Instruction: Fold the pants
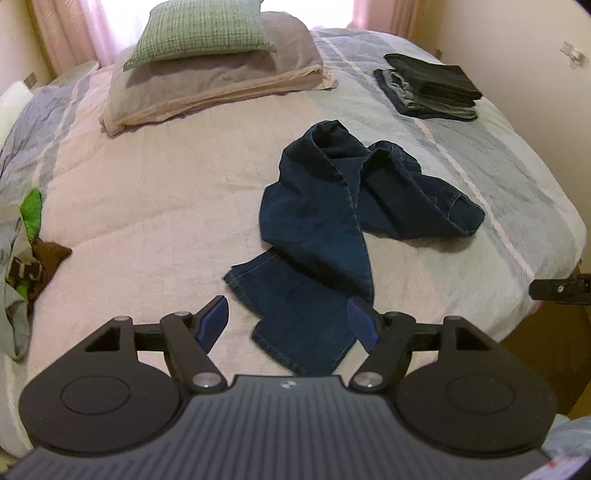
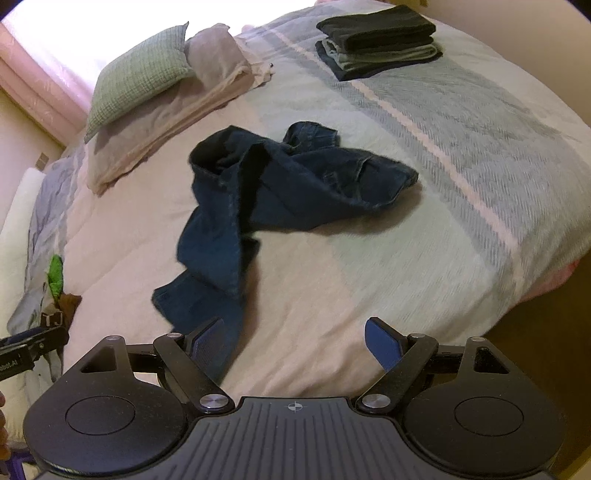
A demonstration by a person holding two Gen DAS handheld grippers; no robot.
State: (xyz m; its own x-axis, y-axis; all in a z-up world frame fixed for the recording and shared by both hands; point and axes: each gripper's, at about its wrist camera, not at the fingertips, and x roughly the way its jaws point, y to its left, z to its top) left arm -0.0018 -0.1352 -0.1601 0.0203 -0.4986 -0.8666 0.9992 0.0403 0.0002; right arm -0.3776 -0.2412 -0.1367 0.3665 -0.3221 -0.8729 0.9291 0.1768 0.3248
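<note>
Both tools point(image 1: 288, 325) agape above jeans point(image 1: 332, 206)

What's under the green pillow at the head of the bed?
The green pillow rests on a folded mauve blanket, itself on the bedspread. Anything beneath the blanket is hidden.

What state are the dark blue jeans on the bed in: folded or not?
Not folded. The jeans lie crumpled on the bed, legs twisted and overlapping.

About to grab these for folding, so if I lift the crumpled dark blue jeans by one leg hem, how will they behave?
The jeans will probably hang limp, since they already lie in soft twisted folds on the bedspread. The denim looks thick, so likely weighty. The bunched far end may drag and untwist.
</note>
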